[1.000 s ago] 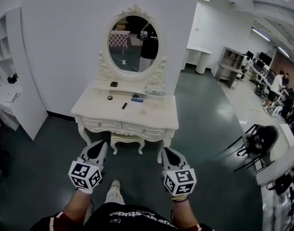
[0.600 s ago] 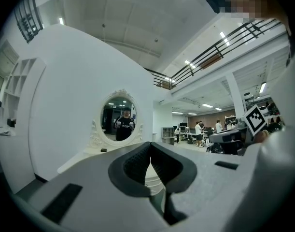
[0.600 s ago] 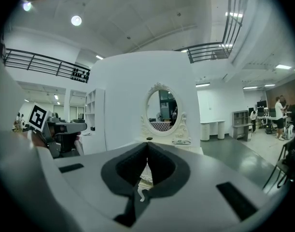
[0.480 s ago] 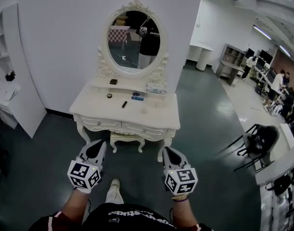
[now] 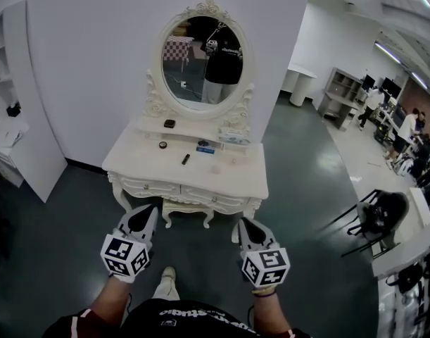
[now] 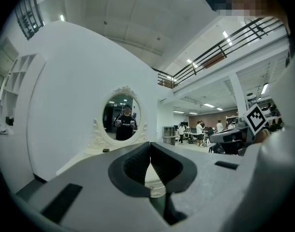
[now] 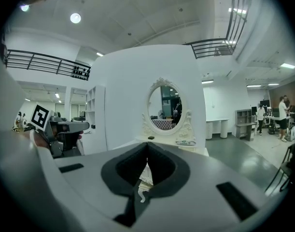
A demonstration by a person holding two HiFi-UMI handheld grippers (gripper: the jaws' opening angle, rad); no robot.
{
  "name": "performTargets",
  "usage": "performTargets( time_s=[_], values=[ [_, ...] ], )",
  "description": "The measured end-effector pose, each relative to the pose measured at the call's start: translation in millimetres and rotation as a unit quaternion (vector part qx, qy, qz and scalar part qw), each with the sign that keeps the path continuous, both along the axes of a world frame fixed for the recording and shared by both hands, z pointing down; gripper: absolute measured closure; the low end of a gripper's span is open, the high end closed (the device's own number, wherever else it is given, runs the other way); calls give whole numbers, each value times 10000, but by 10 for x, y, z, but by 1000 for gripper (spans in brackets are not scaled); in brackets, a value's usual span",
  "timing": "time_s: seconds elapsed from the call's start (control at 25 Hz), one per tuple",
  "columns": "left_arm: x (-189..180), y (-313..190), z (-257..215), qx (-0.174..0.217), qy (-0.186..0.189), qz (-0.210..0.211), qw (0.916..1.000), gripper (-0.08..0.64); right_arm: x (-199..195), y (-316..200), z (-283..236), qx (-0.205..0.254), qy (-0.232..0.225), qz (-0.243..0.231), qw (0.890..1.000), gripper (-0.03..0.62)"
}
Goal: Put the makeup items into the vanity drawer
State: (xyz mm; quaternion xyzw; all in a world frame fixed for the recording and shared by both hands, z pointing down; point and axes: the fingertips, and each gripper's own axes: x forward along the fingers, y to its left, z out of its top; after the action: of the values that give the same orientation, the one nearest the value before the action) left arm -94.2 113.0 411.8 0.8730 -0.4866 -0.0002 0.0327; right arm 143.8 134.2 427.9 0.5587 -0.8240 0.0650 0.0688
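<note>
Head view: cream carved vanity (drawers shut) bears makeup items; left gripper, right gripper: jaws closed.

- This was a big open workspace, part office and part lab, with a home corner staged inside it.
- At 12 o'clock a cream dressing table and oval mirror stood against a bare white partition wall.
- At 2 o'clock were desks with monitors and people standing about.
- A railed upper gallery, strip lights and a glossy dark floor showed too.
</note>
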Motion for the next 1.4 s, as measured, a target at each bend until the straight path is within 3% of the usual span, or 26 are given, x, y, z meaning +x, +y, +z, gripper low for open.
performTargets(
  time_s=[0.76, 1.4],
  values=[
    [-331, -1425, 109, -150, -124, 0, 9998, 554, -434, -1374, 193, -307, -2, -154, 9994, 595],
    [-715, -2370, -14, -17, 13, 267, 9996, 552, -738, -2153, 22, -337, 66, 224, 9992, 595]
  ],
)
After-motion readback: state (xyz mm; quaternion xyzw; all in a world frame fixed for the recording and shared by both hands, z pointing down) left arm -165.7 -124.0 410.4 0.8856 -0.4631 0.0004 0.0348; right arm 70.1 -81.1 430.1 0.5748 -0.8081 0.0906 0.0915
